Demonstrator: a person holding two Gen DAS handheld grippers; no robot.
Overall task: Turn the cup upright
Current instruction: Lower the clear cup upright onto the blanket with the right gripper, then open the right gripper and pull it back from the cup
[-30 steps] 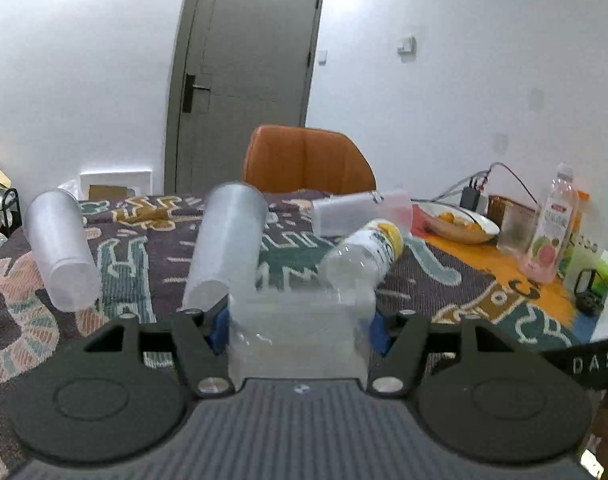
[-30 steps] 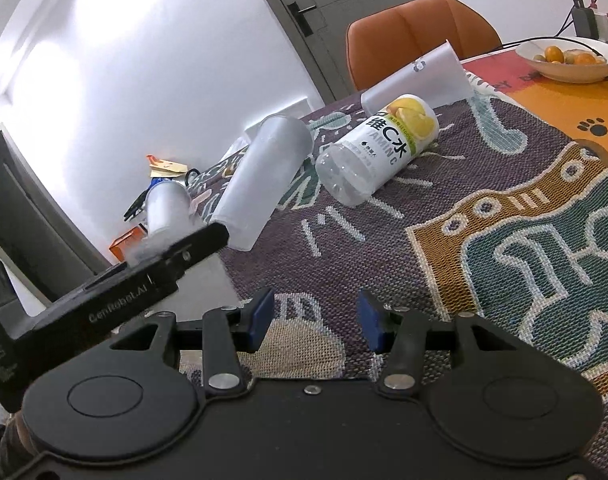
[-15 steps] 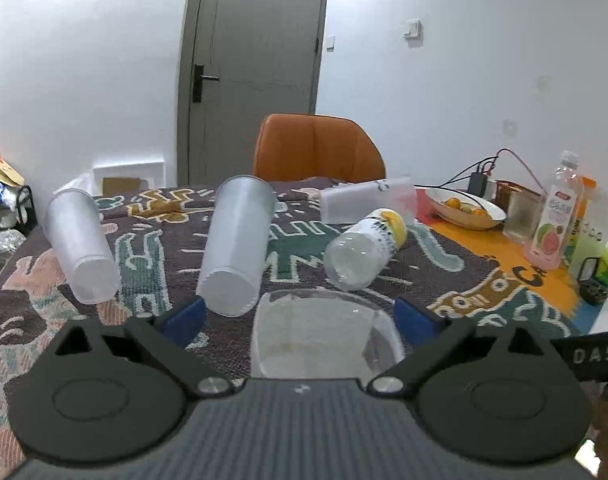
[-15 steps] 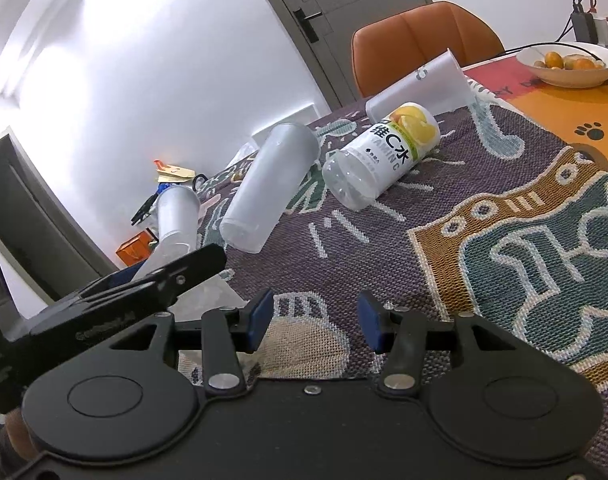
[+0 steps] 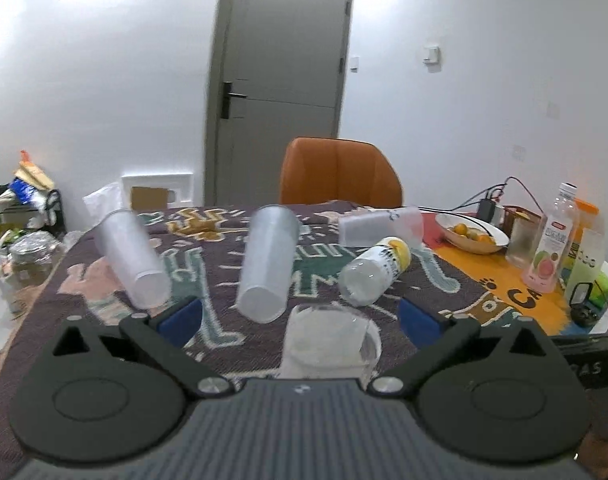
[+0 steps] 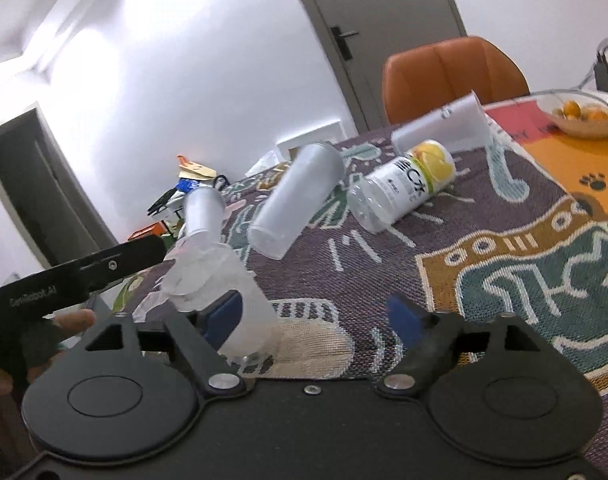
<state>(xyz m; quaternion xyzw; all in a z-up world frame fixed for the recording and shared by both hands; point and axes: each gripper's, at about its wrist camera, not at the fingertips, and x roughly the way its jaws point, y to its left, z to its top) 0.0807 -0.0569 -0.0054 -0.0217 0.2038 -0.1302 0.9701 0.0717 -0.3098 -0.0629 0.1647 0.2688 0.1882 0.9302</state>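
A clear plastic cup [image 5: 330, 344] stands upright on the patterned tablecloth [image 5: 456, 292], between and below the wide-open fingers of my left gripper [image 5: 300, 318], which does not touch it. The same cup [image 6: 224, 292] shows in the right wrist view, just left of my right gripper [image 6: 316, 316], which is open and empty. Three frosted cups lie on their sides: one at the left [image 5: 132, 256], one in the middle [image 5: 268, 264], one at the back [image 5: 380, 226].
A clear bottle with a yellow label [image 5: 374, 272] lies on its side mid-table. A bowl of oranges [image 5: 470, 234], a glass [image 5: 522, 240] and drink bottles [image 5: 550, 240] stand at the right. An orange chair [image 5: 340, 172] stands behind the table.
My left gripper has let go of the clear cup, opened wide and risen back from it. My right gripper has opened wider and moved toward the cup.
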